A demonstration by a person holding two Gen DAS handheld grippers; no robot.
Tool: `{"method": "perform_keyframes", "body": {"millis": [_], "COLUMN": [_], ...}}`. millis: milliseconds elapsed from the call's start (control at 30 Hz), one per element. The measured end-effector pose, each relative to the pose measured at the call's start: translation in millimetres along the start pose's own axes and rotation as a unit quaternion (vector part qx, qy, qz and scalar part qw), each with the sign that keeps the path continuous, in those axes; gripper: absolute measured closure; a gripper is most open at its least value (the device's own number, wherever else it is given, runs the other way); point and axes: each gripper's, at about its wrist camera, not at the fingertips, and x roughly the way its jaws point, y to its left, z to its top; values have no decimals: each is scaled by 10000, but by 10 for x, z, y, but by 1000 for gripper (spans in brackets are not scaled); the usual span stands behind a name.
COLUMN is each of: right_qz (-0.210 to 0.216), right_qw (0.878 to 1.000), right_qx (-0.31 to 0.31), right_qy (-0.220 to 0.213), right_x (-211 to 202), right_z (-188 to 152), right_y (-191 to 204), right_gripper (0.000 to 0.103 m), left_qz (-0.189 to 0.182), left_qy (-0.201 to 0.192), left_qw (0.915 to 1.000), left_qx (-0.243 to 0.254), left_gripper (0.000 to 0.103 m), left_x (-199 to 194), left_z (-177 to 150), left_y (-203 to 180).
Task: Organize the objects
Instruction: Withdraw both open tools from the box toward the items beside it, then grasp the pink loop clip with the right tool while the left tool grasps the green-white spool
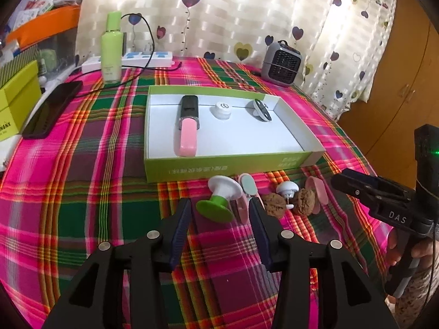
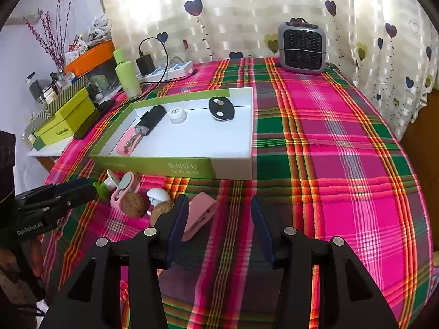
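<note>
Two claws: both are hovering over the surface (image 2: 343,137), which is wearing a pink and green plaid cloth, on the near side of the tray.
Left claw (image 1: 221,213): its fingers are standing wide apart and gripping nothing; the green and white suction hook (image 1: 219,198) is lying between the fingertips, seemingly untouched.
Right claw (image 2: 219,211): it is gaping wide and holding nothing, with bare cloth showing between the fingers; its left finger is sitting just beside the pink clip (image 2: 199,215).
Tray (image 1: 219,164): a shallow green-sided box with a white floor is sitting mid-surface.
Inside the tray: a pink and black handled device (image 1: 188,124) is lying at the left, a small white round piece (image 1: 221,111) is sitting in the middle, and a dark round piece (image 1: 260,109) is resting toward the right.
Loose items: a pink-cased mirror-like piece (image 1: 247,189), two walnuts (image 1: 304,201), and a white hook (image 1: 286,190) are clustering in front of the tray's near wall.
Background: a green bottle (image 1: 111,46), a power strip (image 1: 137,59), a phone (image 1: 52,108) and a small grey heater (image 1: 281,63) are standing toward the back and left.
</note>
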Motion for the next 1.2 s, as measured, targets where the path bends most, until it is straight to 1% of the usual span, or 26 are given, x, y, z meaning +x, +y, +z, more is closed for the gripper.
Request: {"method": "perform_keyframes", "body": {"millis": [167,367,533,733,1000,1067,1200], "right_qz": [180,271,293,152,151,82,-255], "right_qw": [9998,9996,9994,9995,9994,9995,9993], "right_qx": [86,85,7,-74,-1,3,-71], "right_qy": [-31,60,170,257,302,306,262], "right_x": [-28,37,134,205,226,207,158], "right_z": [-18,-14,-24,-28,-28,-29,-23], "right_y": [-21,5,62,85,40,19,-35], "right_gripper": [55,55,55,55,55,55,55], "left_qz": [25,-12,65,106,112,108,105], "left_qy": [39,156,284,349,363,356,354], "left_qw": [10000,9999,9995,9993,9992,9992,9992], "left_qx": [18,-23,-94,-113,-155,-158,-161], "left_gripper": [60,60,60,60,60,60,60], "left_x": [65,172,268,331,365,371,371], "left_z": [55,82,72,83,105,112,111], "left_y": [2,10,51,72,88,92,92]}}
